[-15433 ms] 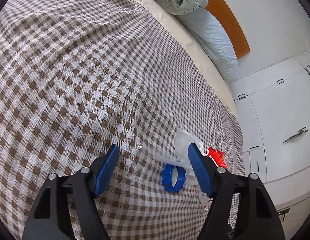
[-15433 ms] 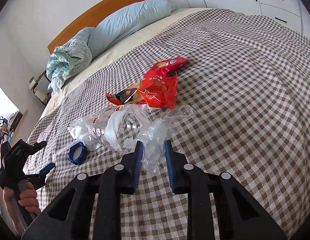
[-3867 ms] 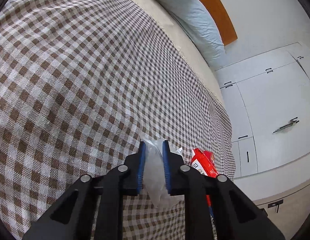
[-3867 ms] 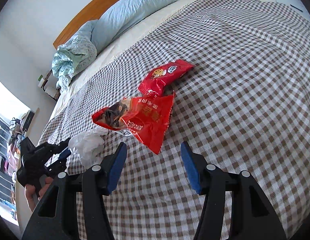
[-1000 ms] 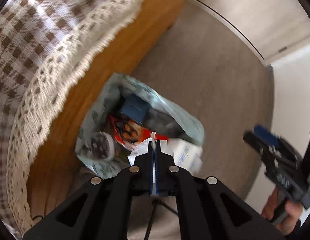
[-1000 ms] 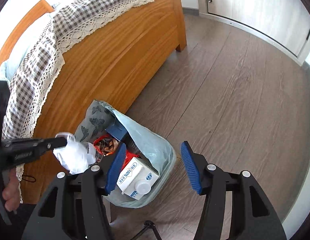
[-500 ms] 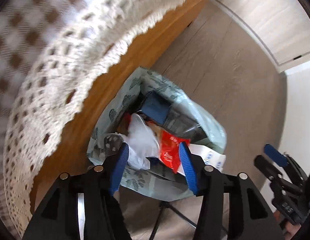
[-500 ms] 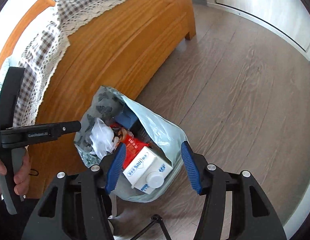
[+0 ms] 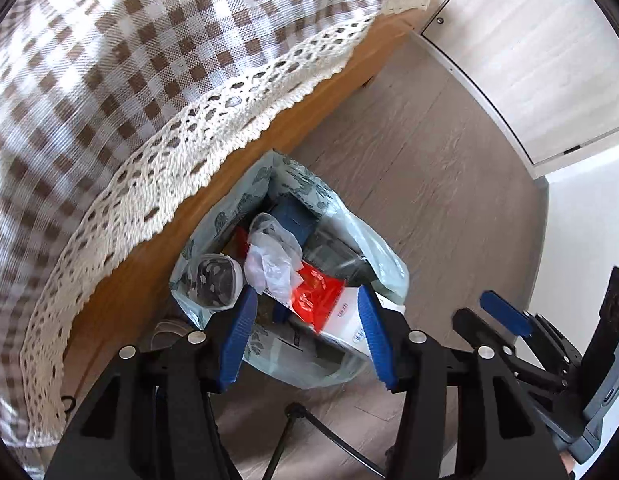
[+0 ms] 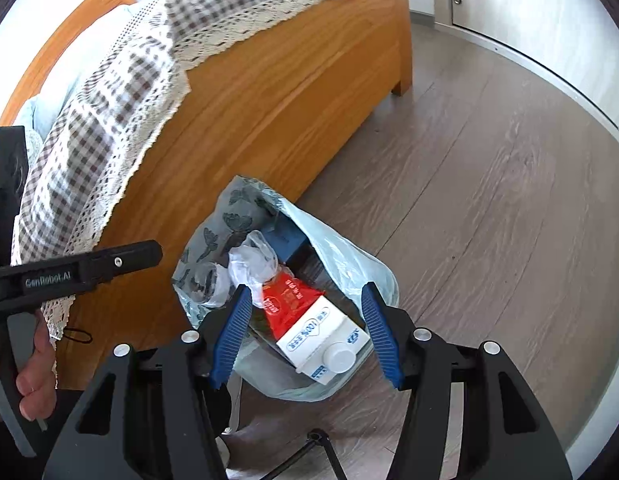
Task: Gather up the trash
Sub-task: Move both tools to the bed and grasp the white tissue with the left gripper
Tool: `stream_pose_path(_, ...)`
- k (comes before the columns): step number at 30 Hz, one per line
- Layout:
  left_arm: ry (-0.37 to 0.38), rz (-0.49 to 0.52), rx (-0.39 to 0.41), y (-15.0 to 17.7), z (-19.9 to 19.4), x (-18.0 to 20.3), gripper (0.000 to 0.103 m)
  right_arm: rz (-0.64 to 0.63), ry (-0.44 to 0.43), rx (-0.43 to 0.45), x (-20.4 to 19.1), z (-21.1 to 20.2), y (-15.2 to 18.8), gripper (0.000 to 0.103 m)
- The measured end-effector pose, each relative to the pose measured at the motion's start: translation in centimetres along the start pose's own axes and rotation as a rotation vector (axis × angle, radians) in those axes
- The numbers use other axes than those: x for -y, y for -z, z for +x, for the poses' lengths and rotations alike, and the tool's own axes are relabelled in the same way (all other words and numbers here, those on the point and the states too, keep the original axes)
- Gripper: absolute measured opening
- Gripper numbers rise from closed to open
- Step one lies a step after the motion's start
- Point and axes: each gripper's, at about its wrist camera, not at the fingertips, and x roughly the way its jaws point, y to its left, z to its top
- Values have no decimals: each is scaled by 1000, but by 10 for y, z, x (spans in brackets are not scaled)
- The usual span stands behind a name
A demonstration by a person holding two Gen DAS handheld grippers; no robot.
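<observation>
Left gripper (image 9: 307, 336): blue-padded jaws spread wide, nothing between them, positioned above the pale green leaf-print plastic trash bag (image 9: 383, 264). Right gripper (image 10: 307, 334): same config, jaws wide apart, empty, also over the bag (image 10: 349, 256).

Bag sits on the grey wood-plank floor (image 10: 489, 200), against the orange wooden bed frame (image 10: 269, 92). Contents, top layer: crumpled clear plastic film (image 9: 271, 258) lying loose, w/ a red printed snack wrapper (image 9: 317, 294) touching it just beside.

Writing: right wrist view reads "GenRobot.AI" on the left gripper's side arm (image 10: 85, 268). White milk carton w/ round white cap (image 10: 321, 336) carries blue print incl. "100%"; other characters too small to read. Wrapper (image 10: 287, 300) text not legible.

View differences: left wrist view shows only a corner of the carton (image 9: 345, 314), but shows a dark round lidded container (image 9: 215, 282) at the bag's bed side more clearly. Brown-and-white checked bedspread w/ cream lace edge (image 9: 109, 80) overhangs the frame; it is blurred.
</observation>
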Motion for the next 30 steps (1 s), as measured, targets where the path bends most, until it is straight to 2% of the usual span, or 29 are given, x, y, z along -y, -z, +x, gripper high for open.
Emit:
stream_pose_path(3, 42, 10, 37, 8, -13, 4, 50, -26, 12, 9, -10, -3, -2, 55)
stream_pose_path(8, 118, 36, 213, 24, -72, -7, 50, -65, 51, 42, -30, -14, -15, 55)
stream_pose_path(9, 126, 26, 245, 28, -86, -17, 54, -75, 60, 56, -35, -18, -19, 55)
stream_pose_path(12, 78, -23, 323, 25, -127, -54, 55, -98, 75, 99, -56, -24, -34, 55)
stream_pose_path(17, 17, -220, 438, 13, -192, -148, 62, -209, 73, 213, -127, -35, -63, 55)
stream_pose_path(20, -32, -359, 515, 14, -219, -213, 63, -254, 2, 275, -182, -37, -80, 55)
stream_pose_path(24, -108, -560, 575, 26, -235, -290, 66, -199, -207, 309, -262, -26, -104, 55)
stream_pose_path(26, -140, -628, 597, 33, -249, -319, 66, -175, -296, 306, -304, -15, -114, 55)
stream_pose_path(30, -184, -679, 663, 45, -264, -353, 68, -235, -325, 313, -384, -1, -127, 55)
